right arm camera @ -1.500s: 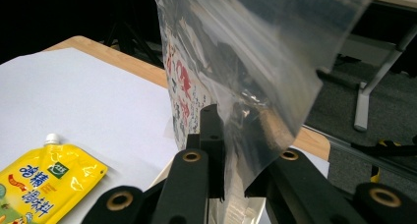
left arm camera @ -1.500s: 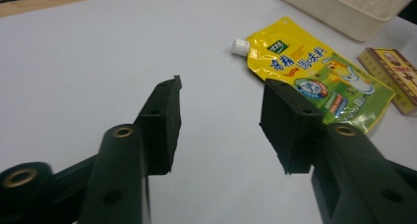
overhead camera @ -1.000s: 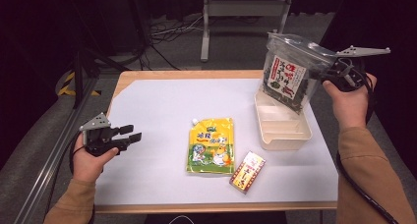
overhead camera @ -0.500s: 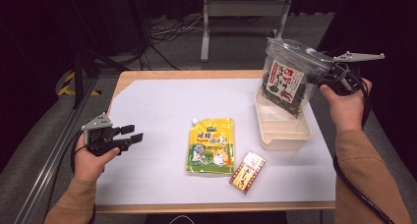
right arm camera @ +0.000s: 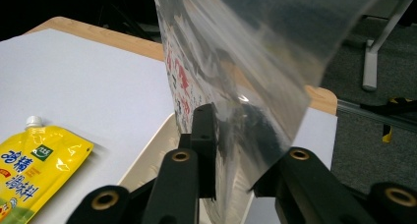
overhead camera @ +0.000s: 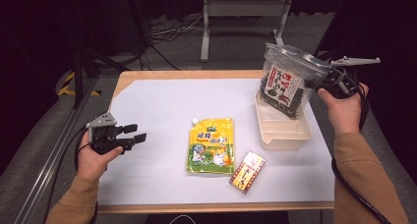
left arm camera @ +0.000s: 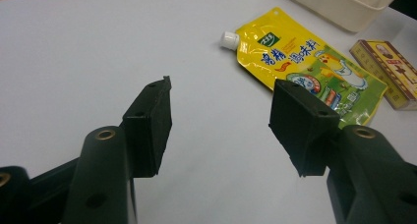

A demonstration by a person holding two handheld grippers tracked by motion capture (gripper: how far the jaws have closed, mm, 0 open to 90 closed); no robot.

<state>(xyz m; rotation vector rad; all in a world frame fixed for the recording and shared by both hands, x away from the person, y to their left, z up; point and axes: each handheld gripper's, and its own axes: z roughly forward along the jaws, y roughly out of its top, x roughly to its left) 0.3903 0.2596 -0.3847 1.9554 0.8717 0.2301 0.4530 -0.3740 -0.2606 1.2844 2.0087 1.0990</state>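
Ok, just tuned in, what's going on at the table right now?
The right gripper is clamped on a clear seaweed bag, holding it in the air above the cream tray at the table's right side. The left gripper is open and idle over the white mat. A yellow spouted pouch and a small box lie flat on the mat, untouched.

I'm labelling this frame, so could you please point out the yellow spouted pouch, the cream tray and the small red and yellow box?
Yellow spouted pouch (overhead camera: 211, 146), high view, middle of its printed front.
Cream tray (overhead camera: 287, 144), high view, near rim.
Small red and yellow box (overhead camera: 247, 171), high view, centre of its top face.
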